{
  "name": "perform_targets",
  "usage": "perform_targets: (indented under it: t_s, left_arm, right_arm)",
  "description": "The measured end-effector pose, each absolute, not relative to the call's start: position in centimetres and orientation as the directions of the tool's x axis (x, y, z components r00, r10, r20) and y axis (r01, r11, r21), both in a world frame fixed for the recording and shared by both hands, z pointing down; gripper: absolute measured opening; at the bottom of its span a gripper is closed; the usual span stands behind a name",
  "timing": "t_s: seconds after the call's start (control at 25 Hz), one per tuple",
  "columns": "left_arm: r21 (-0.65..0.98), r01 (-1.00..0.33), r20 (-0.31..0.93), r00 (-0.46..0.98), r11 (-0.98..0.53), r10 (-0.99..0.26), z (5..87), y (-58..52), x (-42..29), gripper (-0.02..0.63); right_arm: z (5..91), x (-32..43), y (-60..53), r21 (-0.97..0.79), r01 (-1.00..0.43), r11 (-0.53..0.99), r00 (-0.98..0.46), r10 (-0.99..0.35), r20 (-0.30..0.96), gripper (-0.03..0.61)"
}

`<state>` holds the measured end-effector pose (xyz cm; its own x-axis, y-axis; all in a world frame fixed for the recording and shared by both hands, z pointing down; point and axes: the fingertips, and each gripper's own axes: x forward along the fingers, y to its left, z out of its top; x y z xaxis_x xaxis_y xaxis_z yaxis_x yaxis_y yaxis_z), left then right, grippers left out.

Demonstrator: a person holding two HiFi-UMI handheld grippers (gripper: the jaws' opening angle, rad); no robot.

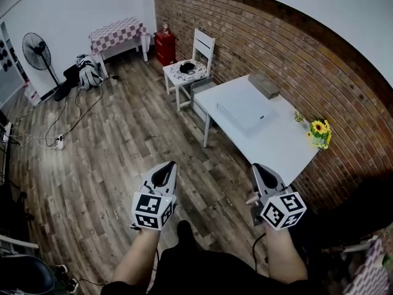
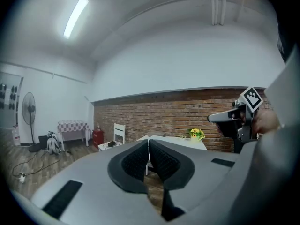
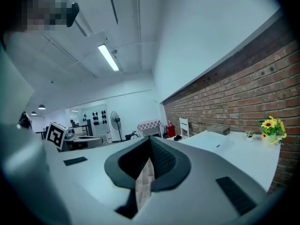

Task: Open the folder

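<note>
A pale flat folder (image 1: 244,111) lies closed in the middle of the white table (image 1: 282,146) by the brick wall. Both grippers are held in the air over the wooden floor, well short of the table. My left gripper (image 1: 164,168) (image 2: 148,142) has its jaws shut with nothing between them. My right gripper (image 1: 261,169) (image 3: 151,142) stands closer to the table's near corner, its jaws also shut and empty. Each gripper shows in the other's view: the right gripper (image 2: 234,118) and the left gripper (image 3: 75,139).
On the table's far end sits a grey box (image 1: 264,85), and at its wall side a pot of sunflowers (image 1: 319,134). A white chair (image 1: 187,69) stands beyond the table. Farther off are a red cabinet (image 1: 164,47), a checkered table (image 1: 116,34), a fan (image 1: 38,53) and cables on the floor.
</note>
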<state>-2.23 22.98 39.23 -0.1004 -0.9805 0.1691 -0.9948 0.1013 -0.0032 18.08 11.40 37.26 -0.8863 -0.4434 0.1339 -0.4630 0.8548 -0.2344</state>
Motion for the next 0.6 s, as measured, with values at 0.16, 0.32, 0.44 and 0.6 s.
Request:
perform_targets:
  t_s: [0.16,0.32,0.44,0.6]
  left_arm:
    - [-0.004,-0.998,0.173,-0.065,0.065,-0.983,39.0,19.2,-7.6,0.020]
    - [0.001,-1.000,0.188,-0.029,0.029,-0.982,39.6,16.5,-11.8,0.020]
    - [0.012,-1.000,0.200,-0.004,0.006,-0.980,40.4,14.3,-13.6,0.020]
    - [0.019,-0.999,0.211,0.051,-0.048,-0.976,41.4,11.8,-13.8,0.020]
  right_arm:
    - [37.4,12.8,8.0,-0.236,-0.490,0.839,-0.871,-0.463,0.163,0.014]
    - [38.2,9.0,5.7,-0.245,-0.522,0.817,-0.853,-0.489,0.186,0.014]
    - [39.0,7.5,4.1,-0.250,-0.547,0.799,-0.837,-0.510,0.200,0.014]
    - [40.2,6.7,2.2,-0.254,-0.578,0.775,-0.815,-0.535,0.223,0.014]
